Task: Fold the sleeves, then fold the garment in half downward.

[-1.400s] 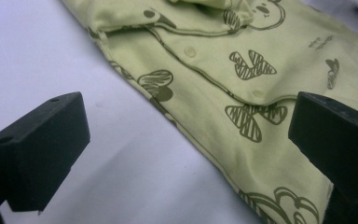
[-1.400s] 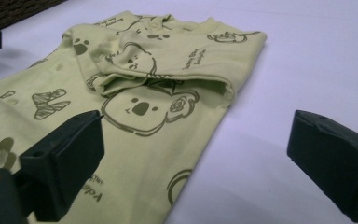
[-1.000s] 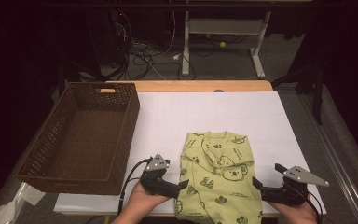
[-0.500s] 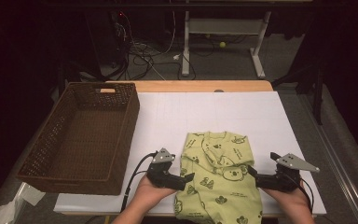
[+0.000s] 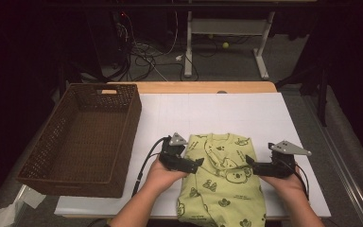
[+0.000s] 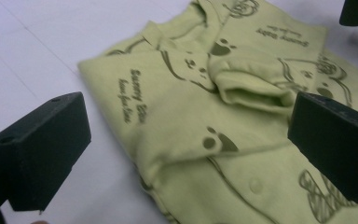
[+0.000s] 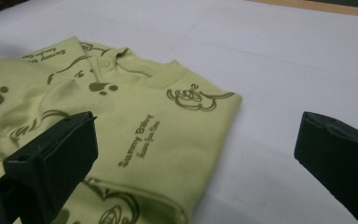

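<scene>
1. White, smooth sheeting covers the table [image 5: 246, 111], with a strip of pale wood showing along its far edge and dark floor with loose cables beyond.
2. At the near edge the left gripper [image 5: 194, 165], boxy and black with a grey three-cornered plate on top, sits at the left side of the garment; in its own view the blocky matte jaws stand wide apart, nothing between them.
3. The right gripper [image 5: 251, 163] mirrors it at the garment's right side, jaws likewise spread wide and empty.
4. Between them lies the yellow-green baby garment [image 5: 222, 182], soft knit folded into a rough rectangle, sleeves tucked over the front, printed with olive bears, paw marks and small lettering, neckline pointing far.
5. Well left of it stands a dark brown wicker basket [image 5: 42, 156], rectangular, tightly woven, with slot handles.
</scene>
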Motion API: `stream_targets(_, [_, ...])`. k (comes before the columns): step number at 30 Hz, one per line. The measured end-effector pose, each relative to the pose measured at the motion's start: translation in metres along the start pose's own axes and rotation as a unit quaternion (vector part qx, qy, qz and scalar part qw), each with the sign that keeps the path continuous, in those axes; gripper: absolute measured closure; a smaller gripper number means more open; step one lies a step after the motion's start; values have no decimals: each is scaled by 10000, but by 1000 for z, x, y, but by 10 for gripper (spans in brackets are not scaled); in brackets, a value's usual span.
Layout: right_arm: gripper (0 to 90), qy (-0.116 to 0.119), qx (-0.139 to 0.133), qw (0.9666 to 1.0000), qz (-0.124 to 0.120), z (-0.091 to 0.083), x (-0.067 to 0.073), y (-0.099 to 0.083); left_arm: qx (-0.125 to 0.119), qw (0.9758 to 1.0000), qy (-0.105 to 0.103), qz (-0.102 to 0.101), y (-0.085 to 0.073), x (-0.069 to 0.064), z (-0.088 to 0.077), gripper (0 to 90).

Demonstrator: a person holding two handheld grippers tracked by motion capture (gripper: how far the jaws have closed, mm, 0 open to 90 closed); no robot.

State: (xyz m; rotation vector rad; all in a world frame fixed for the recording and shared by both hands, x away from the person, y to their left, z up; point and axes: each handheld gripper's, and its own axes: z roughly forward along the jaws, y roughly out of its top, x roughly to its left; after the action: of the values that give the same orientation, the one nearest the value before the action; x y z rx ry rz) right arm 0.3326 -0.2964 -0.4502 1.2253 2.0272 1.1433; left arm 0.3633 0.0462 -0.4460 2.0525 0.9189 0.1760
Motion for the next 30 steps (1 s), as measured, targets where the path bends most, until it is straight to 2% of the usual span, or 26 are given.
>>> stream_targets(8, [3,-32,99,9999,-89,17,-5,11,33,9999,126,-31,23,11,4,0])
stream_targets(13, [22,68,47,9999,131,21,-16,15,29,9995,204,-229,31,25,8,31])
stream_targets(17, [36,33,46,9997,236,24,-23,16,56,9988,262,-420,33,36,16,74])
stream_targets(21, [71,-34,145,9996,240,31,-25,18,276,9978,240,-561,33,43,29,129])
stream_targets(26, [147,86,230,9994,237,40,-25,21,485,9966,259,-616,32,48,42,202])
stream_targets(30, [225,148,398,9986,325,45,-25,22,531,9957,311,-690,30,49,47,275])
